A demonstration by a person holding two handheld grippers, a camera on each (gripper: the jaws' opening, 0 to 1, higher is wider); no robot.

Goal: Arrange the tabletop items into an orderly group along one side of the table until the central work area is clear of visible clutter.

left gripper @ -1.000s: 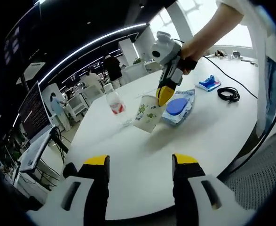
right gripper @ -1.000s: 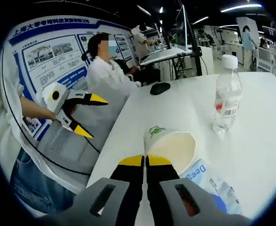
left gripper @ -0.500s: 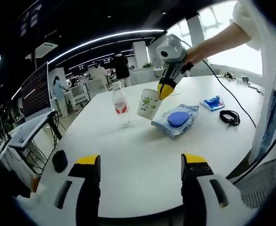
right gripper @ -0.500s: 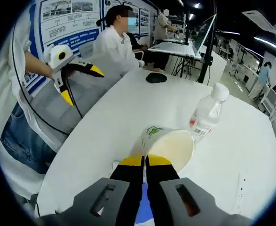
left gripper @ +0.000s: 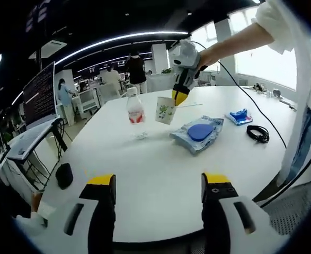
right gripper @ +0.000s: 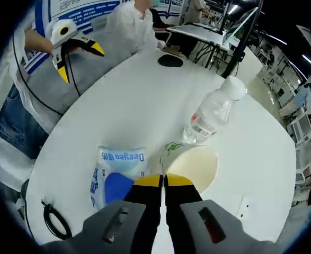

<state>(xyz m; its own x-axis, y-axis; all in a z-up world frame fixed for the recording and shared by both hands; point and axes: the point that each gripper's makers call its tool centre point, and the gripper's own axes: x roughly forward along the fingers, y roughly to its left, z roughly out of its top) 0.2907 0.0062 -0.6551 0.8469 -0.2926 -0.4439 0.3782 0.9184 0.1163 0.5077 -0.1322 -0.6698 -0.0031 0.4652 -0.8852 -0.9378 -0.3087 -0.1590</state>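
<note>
One cup point(right gripper: 189, 165): paper, green print, pinched at rim by right gripper point(right gripper: 163, 182), above table point(left gripper: 160, 174).
Left gripper point(left gripper: 158, 182): wide open, empty.
Wipes pack point(right gripper: 115, 169): reads "Deeyeo".
Bottle point(right gripper: 211, 112): red label.

In the right gripper view, the near rim of the paper cup point(right gripper: 191, 165) is being hidden by the closed jaws, and the wipes pack point(right gripper: 115, 172) is being partly covered by them. The print on the water bottle point(right gripper: 211, 114) label is being rendered too blurred to read.
</note>
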